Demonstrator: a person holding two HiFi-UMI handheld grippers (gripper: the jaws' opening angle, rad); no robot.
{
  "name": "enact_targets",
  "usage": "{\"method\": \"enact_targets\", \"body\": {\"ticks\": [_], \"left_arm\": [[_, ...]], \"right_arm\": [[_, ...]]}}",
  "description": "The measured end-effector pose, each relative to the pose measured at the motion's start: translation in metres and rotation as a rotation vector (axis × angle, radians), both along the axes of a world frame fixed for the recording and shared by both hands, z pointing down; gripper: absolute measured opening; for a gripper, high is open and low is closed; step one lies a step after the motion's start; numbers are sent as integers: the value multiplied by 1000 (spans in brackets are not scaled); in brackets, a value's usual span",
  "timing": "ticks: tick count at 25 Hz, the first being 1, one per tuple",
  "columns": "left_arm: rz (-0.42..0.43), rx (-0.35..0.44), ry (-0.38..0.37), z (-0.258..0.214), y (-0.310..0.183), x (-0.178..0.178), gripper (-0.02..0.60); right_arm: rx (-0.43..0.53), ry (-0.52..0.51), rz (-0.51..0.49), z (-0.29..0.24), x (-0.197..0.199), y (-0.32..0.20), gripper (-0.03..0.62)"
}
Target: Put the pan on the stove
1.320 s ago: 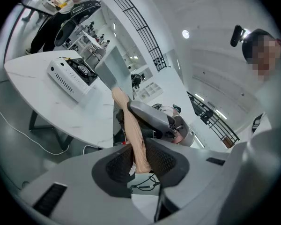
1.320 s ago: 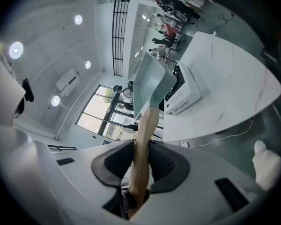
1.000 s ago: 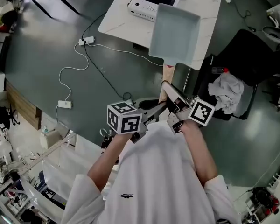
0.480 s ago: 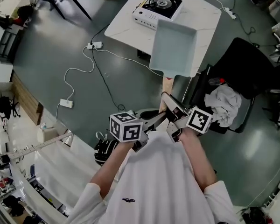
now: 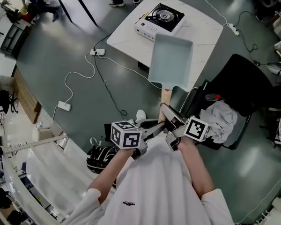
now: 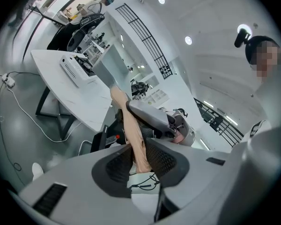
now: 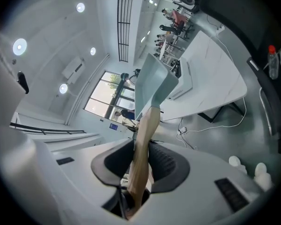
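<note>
Pan (image 5: 171, 60), sq., pale blue, wood handle (image 5: 166, 97)

White cloth (image 5: 221, 118) lies on a black chair (image 5: 246, 86) beside a white table (image 5: 203, 25)

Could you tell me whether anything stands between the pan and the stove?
Nothing visible does. The pan, held by its handle in the left gripper and right gripper, hangs above the table just beside the stove, whose top is bare.

Square pale wood-handled pan (image 5: 171, 60) aloft, tilted, apart from black-topped stove (image 5: 160, 18).
</note>
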State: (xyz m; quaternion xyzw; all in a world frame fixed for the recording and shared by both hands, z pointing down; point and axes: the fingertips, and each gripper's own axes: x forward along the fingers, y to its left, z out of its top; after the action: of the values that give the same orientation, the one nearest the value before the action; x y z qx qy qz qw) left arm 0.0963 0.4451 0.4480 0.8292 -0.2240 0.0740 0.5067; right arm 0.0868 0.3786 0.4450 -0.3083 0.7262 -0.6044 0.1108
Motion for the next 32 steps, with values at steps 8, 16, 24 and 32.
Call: {"method": "enact_targets", "body": {"ticks": [8, 16, 24, 32], "left_arm": [[-6, 5, 18, 4, -77, -9, 91], [38, -10, 48, -5, -193, -47, 91], [82, -15, 63, -12, -316, -89, 91], [104, -11, 66, -9, -391, -98, 91]], "right_arm": [[6, 7, -10, 4, -10, -77, 106], [-6, -17, 45, -4, -48, -193, 106], [-6, -76, 140, -11, -87, -317, 106], [-8, -55, 173, -7, -93, -392, 108]]}}
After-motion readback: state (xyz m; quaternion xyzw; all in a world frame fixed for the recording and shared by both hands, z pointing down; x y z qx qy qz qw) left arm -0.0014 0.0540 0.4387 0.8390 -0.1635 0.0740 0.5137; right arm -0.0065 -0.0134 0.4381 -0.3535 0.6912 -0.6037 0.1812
